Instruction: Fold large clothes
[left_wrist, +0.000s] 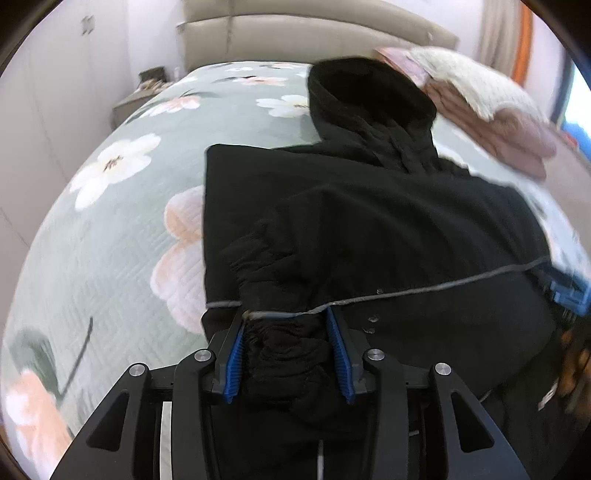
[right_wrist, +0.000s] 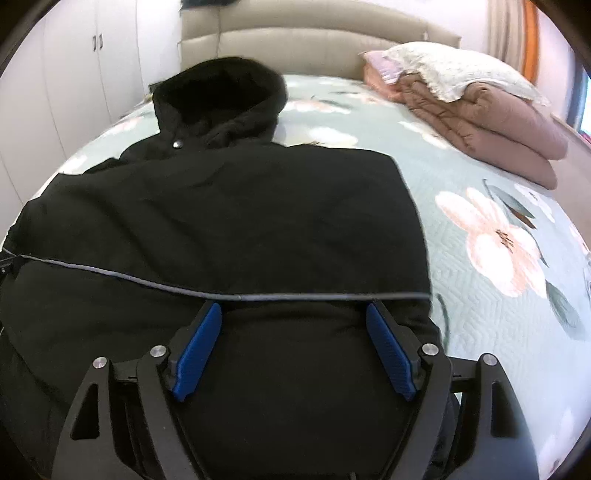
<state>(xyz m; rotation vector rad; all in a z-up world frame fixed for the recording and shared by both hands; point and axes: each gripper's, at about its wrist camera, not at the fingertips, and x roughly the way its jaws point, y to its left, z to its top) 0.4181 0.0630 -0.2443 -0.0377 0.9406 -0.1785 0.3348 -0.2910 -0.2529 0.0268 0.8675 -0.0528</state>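
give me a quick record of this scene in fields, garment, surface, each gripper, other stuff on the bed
garment: black hooded coat lying spread on the bed, hood toward the headboard
surface: bed with green floral cover
left gripper: fingers either side of bunched black fabric at the coat's near edge
right gripper: jaws wide apart over the near edge, gripping nothing
grey piping: runs across the coat just beyond both grippers
other items: folded brown quilt with a pale pillow on top

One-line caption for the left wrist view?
Left tool grips bunched black jacket fabric at its hem on a floral bedspread.
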